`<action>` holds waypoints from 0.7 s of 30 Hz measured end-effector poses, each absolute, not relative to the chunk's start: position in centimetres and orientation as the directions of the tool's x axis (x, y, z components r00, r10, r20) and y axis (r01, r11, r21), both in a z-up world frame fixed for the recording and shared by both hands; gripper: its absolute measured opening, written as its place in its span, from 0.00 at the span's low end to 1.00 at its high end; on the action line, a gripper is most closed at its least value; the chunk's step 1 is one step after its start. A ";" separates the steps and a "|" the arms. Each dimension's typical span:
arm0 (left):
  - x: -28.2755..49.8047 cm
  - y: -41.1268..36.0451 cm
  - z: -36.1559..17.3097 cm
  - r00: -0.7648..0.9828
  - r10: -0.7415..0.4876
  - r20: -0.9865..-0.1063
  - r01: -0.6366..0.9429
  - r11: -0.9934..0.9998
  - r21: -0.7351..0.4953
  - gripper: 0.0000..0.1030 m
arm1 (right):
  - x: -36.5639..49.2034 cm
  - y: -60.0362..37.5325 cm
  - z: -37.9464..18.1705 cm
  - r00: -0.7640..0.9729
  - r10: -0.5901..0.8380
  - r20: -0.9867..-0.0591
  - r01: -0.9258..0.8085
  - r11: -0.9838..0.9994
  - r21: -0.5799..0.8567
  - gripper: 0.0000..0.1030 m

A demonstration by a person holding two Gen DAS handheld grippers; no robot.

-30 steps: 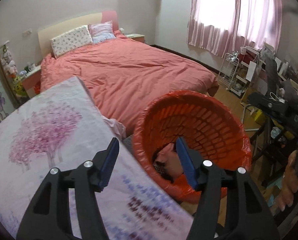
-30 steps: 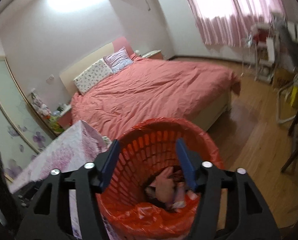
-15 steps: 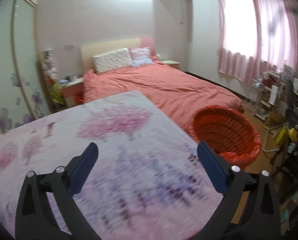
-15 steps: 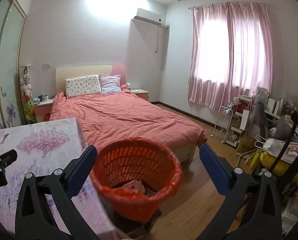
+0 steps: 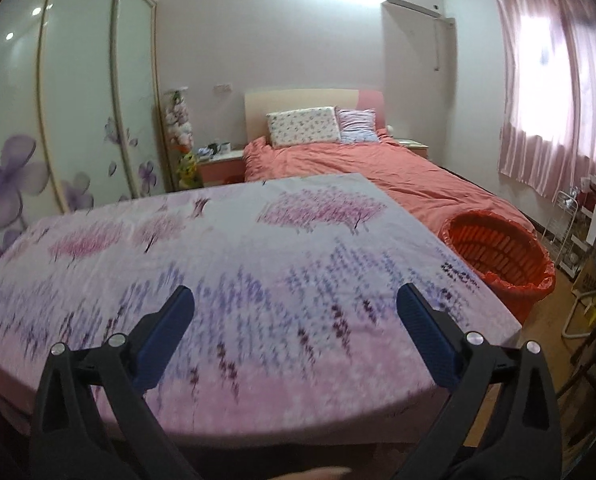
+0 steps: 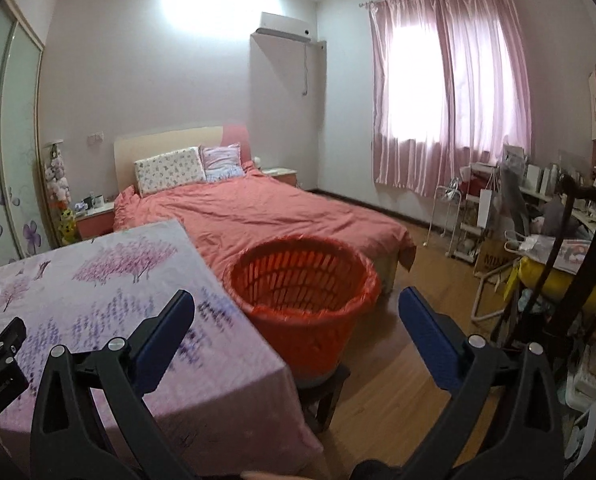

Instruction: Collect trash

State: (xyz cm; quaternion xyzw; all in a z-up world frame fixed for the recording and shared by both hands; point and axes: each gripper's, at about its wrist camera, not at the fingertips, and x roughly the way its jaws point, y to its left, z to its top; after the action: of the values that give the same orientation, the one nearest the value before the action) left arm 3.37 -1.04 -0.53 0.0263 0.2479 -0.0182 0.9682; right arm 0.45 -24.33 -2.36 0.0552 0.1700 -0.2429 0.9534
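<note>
An orange basket lined with an orange bag (image 6: pixel 304 280) stands on a dark stool beside the table's right edge; it also shows at the right in the left wrist view as the basket (image 5: pixel 498 252). Its contents are hidden from here. My left gripper (image 5: pixel 294 308) hangs open over the table with the floral cloth (image 5: pixel 226 264), nothing between its blue pads. My right gripper (image 6: pixel 296 312) is open too, pulled back from the basket, with nothing in it. No loose trash shows on the cloth. The left gripper's black body (image 6: pixel 0 364) pokes in at the left of the right wrist view.
A bed with a coral cover (image 6: pixel 258 220) lies behind the table and basket. Wardrobe doors (image 5: pixel 58 120) line the left wall. At the right stand a cluttered desk (image 6: pixel 558 248), a white rack (image 6: pixel 470 220) and bare wood floor (image 6: pixel 398 380).
Both grippers have drawn back from the basket and opened wide. The left one swung left over the table; the basket, once right under the fingers, now sits farther off.
</note>
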 end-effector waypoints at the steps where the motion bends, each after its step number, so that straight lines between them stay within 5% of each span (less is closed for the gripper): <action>1: 3.2 -0.8 -0.6 0.875 -0.019 -0.483 0.043 0.998 0.038 0.96 | 0.5 -24.0 -2.4 0.816 -0.454 -0.357 0.489 0.872 0.009 0.98; 21: 2.8 0.5 -1.3 0.842 -0.015 -0.539 0.003 1.000 -0.024 0.96 | 0.4 -21.8 -4.1 0.769 -0.438 -0.466 0.486 0.874 -0.018 0.98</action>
State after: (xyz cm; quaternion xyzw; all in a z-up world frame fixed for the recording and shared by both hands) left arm 2.80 0.52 -1.31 -0.0110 0.2809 -0.0046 0.9597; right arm 0.45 -21.85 -4.12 0.0520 0.2346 -0.2460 0.9390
